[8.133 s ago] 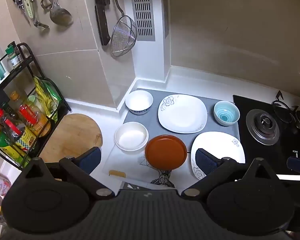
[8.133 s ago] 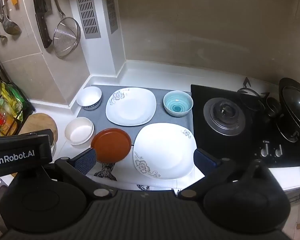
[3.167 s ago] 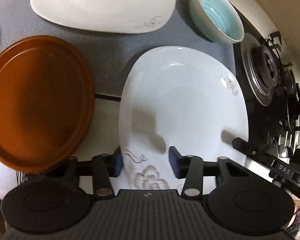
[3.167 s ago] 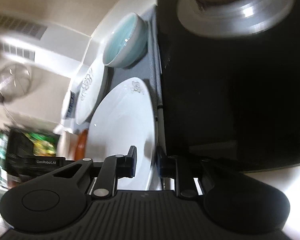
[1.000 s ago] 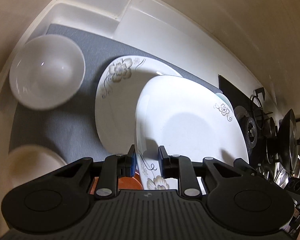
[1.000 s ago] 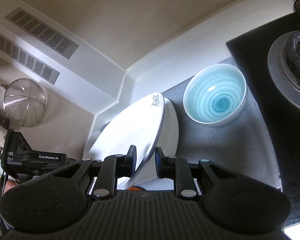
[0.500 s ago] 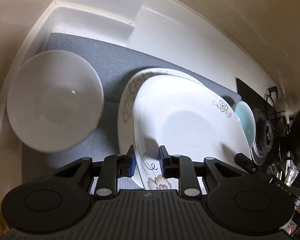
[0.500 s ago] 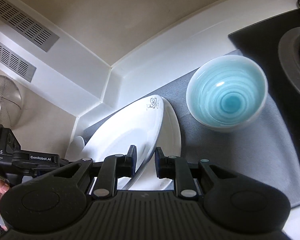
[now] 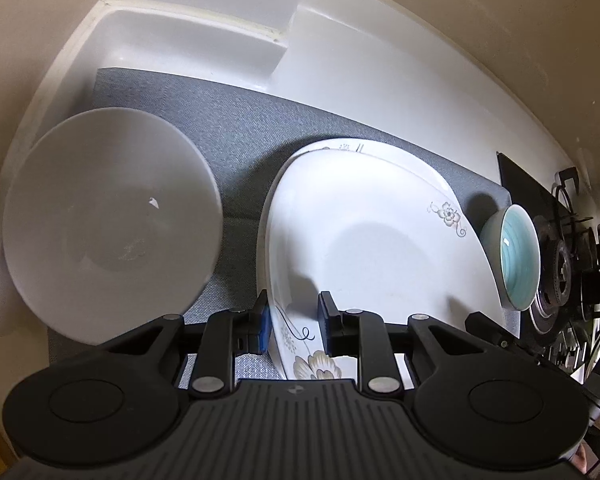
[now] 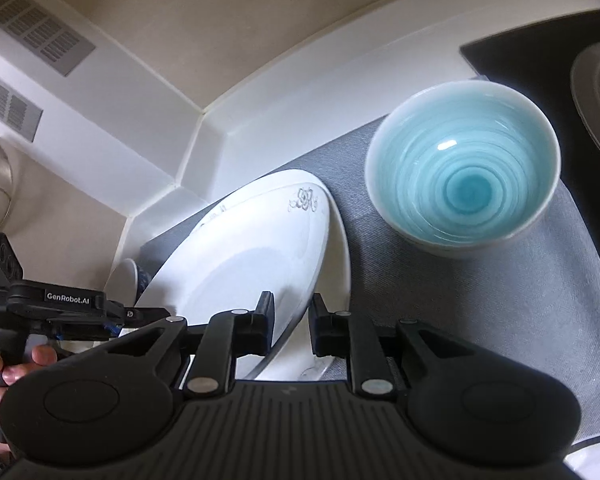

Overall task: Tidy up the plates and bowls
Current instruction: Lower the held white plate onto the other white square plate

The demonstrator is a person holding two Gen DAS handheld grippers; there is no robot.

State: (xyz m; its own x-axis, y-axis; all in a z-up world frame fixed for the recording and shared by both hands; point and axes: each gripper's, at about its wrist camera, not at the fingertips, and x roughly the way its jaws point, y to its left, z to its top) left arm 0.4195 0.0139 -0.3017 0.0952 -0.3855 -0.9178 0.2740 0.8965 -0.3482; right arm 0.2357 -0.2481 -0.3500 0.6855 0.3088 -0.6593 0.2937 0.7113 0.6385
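Both grippers pinch one white plate (image 9: 380,240) by its rim — the left gripper (image 9: 293,328) and the right gripper (image 10: 290,326) each have jaws closed on its edge. It hangs tilted just over the second plate (image 10: 338,248) on the grey mat (image 9: 228,128). Let go too early and it could bang down and chip — or slide toward the blue bowl (image 10: 464,168).

- Left wrist view: close above the grey mat (image 9: 240,120), facing steeply down toward the wall corner.
- Right wrist view: close, lower-angled, looking across the mat from its stove side.
- Shared: floral plate (image 9: 380,240) (image 10: 240,272), blue bowl (image 9: 518,256) (image 10: 464,172).
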